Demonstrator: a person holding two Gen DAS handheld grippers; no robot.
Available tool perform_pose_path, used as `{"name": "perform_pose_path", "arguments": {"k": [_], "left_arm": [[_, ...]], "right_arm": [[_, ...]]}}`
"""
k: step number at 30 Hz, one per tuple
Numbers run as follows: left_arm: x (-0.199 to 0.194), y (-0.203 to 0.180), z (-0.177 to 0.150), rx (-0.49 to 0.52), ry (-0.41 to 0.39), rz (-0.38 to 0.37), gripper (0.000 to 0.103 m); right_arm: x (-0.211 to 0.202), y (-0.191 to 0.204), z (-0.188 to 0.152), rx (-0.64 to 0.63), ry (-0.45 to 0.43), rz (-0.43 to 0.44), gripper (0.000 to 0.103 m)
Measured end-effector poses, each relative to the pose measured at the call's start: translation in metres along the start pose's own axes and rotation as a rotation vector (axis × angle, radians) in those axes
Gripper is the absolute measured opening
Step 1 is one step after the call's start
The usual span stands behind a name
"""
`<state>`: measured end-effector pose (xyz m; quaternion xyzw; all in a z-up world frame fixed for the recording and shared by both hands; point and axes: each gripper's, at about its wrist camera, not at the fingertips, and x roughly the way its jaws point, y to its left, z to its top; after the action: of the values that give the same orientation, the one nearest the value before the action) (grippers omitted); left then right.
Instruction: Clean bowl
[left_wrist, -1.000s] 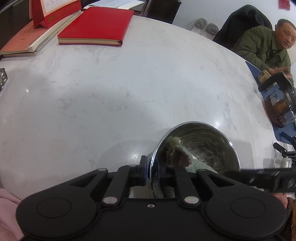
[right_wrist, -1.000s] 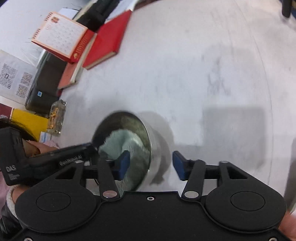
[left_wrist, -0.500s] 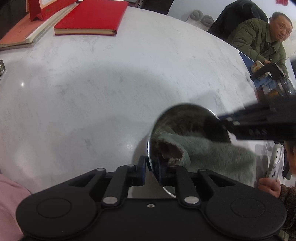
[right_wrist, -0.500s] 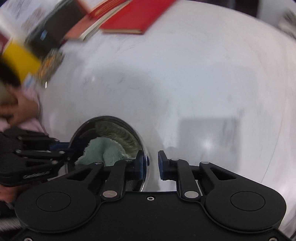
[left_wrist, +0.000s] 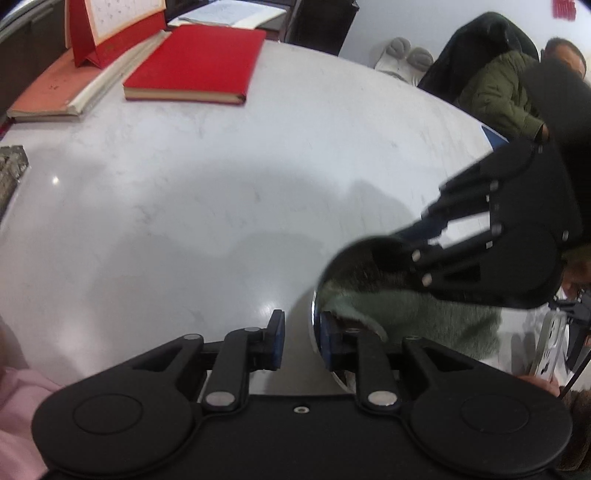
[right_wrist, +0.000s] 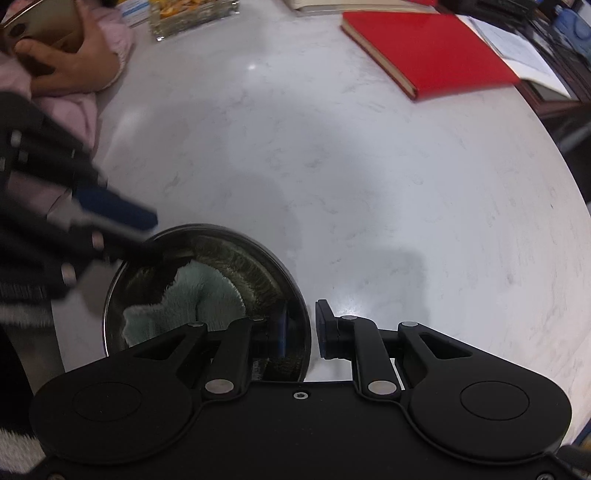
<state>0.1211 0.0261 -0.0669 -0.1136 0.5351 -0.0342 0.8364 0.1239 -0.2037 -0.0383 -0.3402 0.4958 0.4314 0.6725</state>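
A shiny steel bowl (left_wrist: 334, 275) (right_wrist: 295, 295) sits on the white marble table (left_wrist: 221, 184), with a pale green fluffy cloth (left_wrist: 406, 314) (right_wrist: 199, 299) inside. My left gripper (left_wrist: 298, 341) straddles the bowl's near rim with its jaws apart, one pad inside and one outside. My right gripper (right_wrist: 301, 332) grips the opposite rim, one finger inside the bowl and one outside. Each gripper also shows, blurred, in the other's view: the right one (left_wrist: 491, 240), the left one (right_wrist: 85, 221).
A red book (left_wrist: 195, 66) (right_wrist: 428, 51), a stack of books and a red desk calendar (left_wrist: 110, 26) lie at the table's far side. A man in a green jacket (left_wrist: 509, 85) sits at the far right. A person's hand in a pink sleeve (right_wrist: 74, 62) rests beside a glass dish (right_wrist: 188, 14).
My left gripper's jaws have opened off the bowl's rim. My right gripper has closed onto the opposite rim and swung round. The bowl has shifted right in the left wrist view.
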Motion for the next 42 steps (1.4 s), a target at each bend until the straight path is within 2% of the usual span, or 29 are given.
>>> {"name": "perform_pose_path", "arguments": {"k": [2,6,15,21,25,29,33,37,40,42], "left_arm": [[-0.001,0.001,0.004,0.003,-0.01,0.001,0.019],[0.004,-0.002,0.013,0.019,-0.005,-0.011,0.019],[0.025,-0.017,0.023,0.077,0.05,-0.019,0.019],[0.038,-0.016,0.019,0.068,0.103,-0.003,0.018],[0.044,-0.008,0.014,0.001,0.118,-0.028,0.006],[0.044,-0.005,0.011,-0.02,0.114,-0.031,0.006],[0.043,-0.002,0.009,-0.034,0.108,-0.032,0.006],[0.041,0.001,0.005,-0.044,0.089,-0.038,0.006],[0.039,0.001,0.003,-0.036,0.075,-0.027,0.006],[0.037,0.001,0.002,-0.031,0.071,-0.021,0.006]], "right_arm": [[-0.013,0.011,-0.021,-0.011,-0.007,0.01,0.015],[-0.024,0.015,-0.038,-0.056,-0.021,0.029,0.015],[-0.02,0.01,-0.033,-0.191,-0.051,0.067,0.016],[-0.022,0.008,-0.033,-0.208,-0.083,0.08,0.015],[-0.022,0.005,-0.032,-0.184,-0.109,0.085,0.016],[-0.026,-0.002,-0.027,-0.12,-0.146,0.07,0.038],[-0.053,-0.007,-0.031,-0.043,-0.213,0.008,0.039],[-0.085,0.019,-0.043,-0.152,-0.258,-0.022,0.039],[-0.082,0.05,-0.052,-0.279,-0.196,-0.036,0.04],[-0.066,0.07,-0.055,-0.372,-0.124,-0.065,0.04]]}}
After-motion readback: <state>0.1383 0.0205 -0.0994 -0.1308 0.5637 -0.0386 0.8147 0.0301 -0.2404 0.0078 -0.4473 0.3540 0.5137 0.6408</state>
